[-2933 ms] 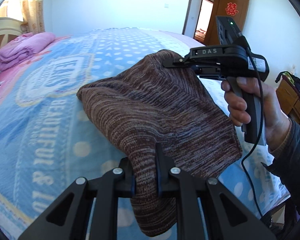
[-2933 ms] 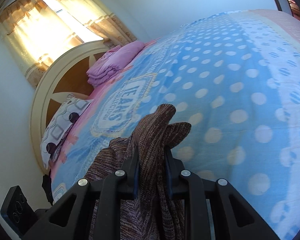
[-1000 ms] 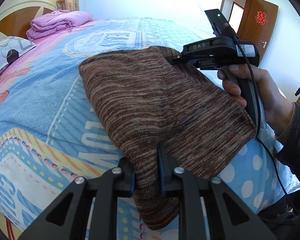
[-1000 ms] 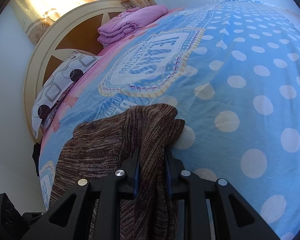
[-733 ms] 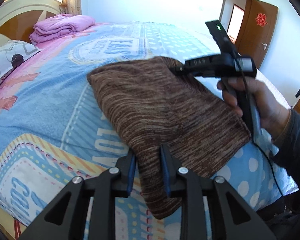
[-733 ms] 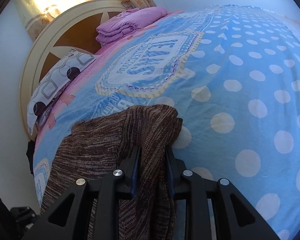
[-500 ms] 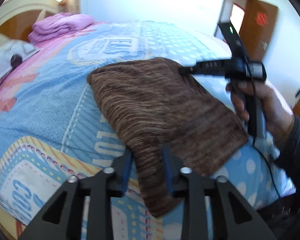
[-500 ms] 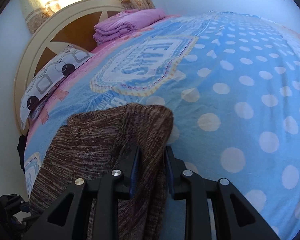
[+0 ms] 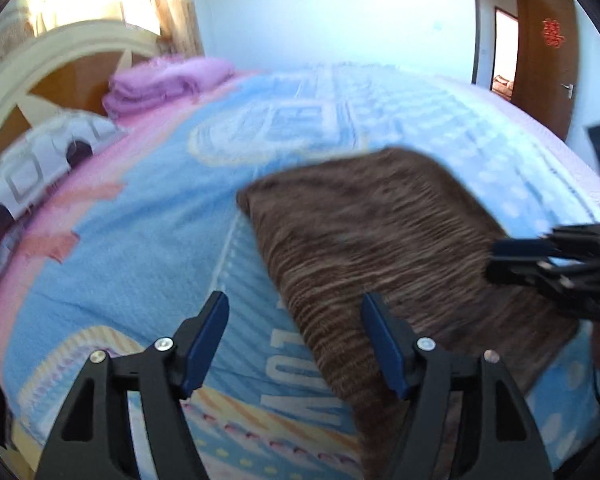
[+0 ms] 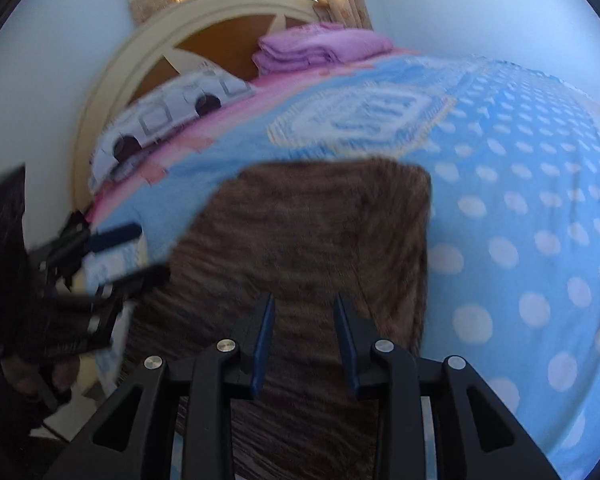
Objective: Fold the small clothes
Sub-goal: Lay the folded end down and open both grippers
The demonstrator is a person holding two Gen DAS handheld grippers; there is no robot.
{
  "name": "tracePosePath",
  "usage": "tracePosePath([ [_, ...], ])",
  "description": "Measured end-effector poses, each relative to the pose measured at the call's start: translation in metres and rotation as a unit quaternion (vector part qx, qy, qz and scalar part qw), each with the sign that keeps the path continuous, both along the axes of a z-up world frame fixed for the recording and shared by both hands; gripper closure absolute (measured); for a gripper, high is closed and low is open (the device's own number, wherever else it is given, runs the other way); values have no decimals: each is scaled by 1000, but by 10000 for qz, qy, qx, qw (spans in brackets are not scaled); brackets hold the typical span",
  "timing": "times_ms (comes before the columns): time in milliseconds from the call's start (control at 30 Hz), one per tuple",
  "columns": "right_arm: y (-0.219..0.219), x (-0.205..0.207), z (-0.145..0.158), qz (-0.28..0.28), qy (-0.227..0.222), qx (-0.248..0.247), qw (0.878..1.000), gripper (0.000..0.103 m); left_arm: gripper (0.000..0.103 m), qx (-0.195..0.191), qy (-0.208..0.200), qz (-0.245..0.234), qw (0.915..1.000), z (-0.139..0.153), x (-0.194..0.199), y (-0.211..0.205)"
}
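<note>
Your left hand-held gripper is opening up, jaws spread wide, and nothing's pinched between them anymore; the near edge of the brown knit garment just sits in the gap, with the right pad over the cloth and the left one over bare bedspread. Your right hand-held gripper is opening too, not as wide, and its pads hang over the knit without squeezing it as far as I can tell (it's blurry, so take that with some salt). So you've basically let go on both sides. The garment itself is lying flat on the blue polka-dot bedspread, near the edge of the bed closest to you, in a compact, roughly rectangular shape with fairly clean edges, which reads to me like at least one fold is already in. Can't tell how many layers there are, though. What's left, I'd guess: maybe one more fold to halve it, or just a quick smooth-out. Further out, there's a folded purple blanket and a patterned pillow up by the headboard, well away from your piece.
</note>
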State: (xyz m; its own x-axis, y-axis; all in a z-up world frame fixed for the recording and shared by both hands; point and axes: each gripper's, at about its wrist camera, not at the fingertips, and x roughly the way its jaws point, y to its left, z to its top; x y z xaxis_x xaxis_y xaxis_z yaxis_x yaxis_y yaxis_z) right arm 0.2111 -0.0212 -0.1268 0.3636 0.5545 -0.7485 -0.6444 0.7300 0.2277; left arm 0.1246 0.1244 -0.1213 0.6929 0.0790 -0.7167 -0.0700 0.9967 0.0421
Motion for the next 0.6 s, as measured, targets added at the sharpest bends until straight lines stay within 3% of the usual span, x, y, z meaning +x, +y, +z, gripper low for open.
tracePosePath([
  [100, -11, -7, -6, -63, -27, -47, 10000, 73, 29, -232, -2, 37, 9997, -11, 0, 1],
  [233, -15, -13, -7, -159, -148, -200, 9996, 73, 28, -6, -121, 29, 9999, -14, -2, -10],
  [333, -20, -14, -11, -199, -167, -47, 9997, 73, 19, -107, -189, 185, 9996, -16, -7, -8],
  [400, -24, -16, -15, -232, -240, 70, 9994, 73, 6, -353, -157, 382, 9985, -18, -10, 3],
  [500, -18, -30, -17, -332, -589, -57, 9977, 73, 2, -646, -76, 482, 9967, -19, -15, 13],
  [600, -14, -40, -19, -507, -786, -69, 9956, 69, 2, -497, -100, 508, 9974, -13, -27, 9],
])
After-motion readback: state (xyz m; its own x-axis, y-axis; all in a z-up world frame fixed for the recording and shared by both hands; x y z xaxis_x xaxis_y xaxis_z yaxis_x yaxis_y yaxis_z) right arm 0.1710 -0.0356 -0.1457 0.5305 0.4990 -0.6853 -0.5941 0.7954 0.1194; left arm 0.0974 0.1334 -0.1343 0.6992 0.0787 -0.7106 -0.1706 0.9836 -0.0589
